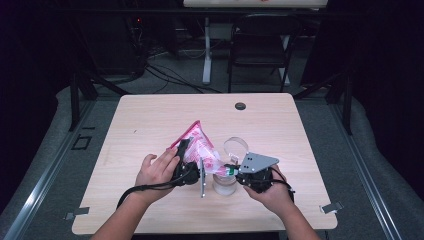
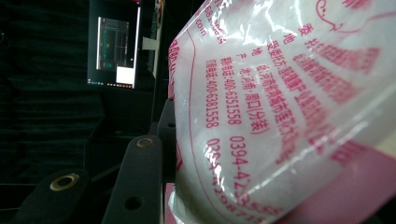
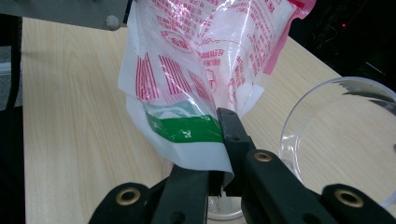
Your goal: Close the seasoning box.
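High view | bag (image 1: 202,150) of white powder tilted over clear jar (image 1: 224,183) | left gripper (image 1: 186,159), right gripper (image 1: 234,170): jaws clamp bag

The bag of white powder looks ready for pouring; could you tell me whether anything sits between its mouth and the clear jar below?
Nothing visible does. The right gripper pinches the bag at its green-striped lower edge, directly over the jar. The clear lid lies off to the side on the table.

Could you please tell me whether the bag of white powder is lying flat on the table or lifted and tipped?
Lifted and tipped: the bag slants downward toward the clear jar, held by the left gripper and right gripper.
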The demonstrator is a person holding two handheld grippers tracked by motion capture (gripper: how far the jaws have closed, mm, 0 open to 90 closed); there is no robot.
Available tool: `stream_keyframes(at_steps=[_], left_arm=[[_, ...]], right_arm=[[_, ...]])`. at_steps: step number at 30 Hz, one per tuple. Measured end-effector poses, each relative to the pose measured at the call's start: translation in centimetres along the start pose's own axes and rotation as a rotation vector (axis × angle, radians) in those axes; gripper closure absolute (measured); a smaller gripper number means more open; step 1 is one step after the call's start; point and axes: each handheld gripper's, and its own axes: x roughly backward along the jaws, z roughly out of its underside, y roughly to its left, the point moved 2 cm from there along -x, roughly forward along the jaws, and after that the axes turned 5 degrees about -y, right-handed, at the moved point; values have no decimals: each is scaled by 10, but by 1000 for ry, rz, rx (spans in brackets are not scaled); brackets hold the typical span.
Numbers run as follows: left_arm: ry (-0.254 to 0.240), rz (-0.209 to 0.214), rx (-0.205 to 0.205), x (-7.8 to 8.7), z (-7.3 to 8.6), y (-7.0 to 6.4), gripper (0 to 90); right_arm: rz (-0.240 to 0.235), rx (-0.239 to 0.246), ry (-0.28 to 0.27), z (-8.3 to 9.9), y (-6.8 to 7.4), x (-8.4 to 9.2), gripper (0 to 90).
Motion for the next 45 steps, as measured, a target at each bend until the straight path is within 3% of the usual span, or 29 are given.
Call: stream_keyframes(at_steps=[30, 45], left_arm=[[-7, -8, -31, -1, -4, 2, 653], [-11, -7, -26, 0, -3, 2, 653]], right_arm=[[4, -3, 18, 5, -2, -3, 900], [-1, -3, 21, 6, -1, -5, 900]])
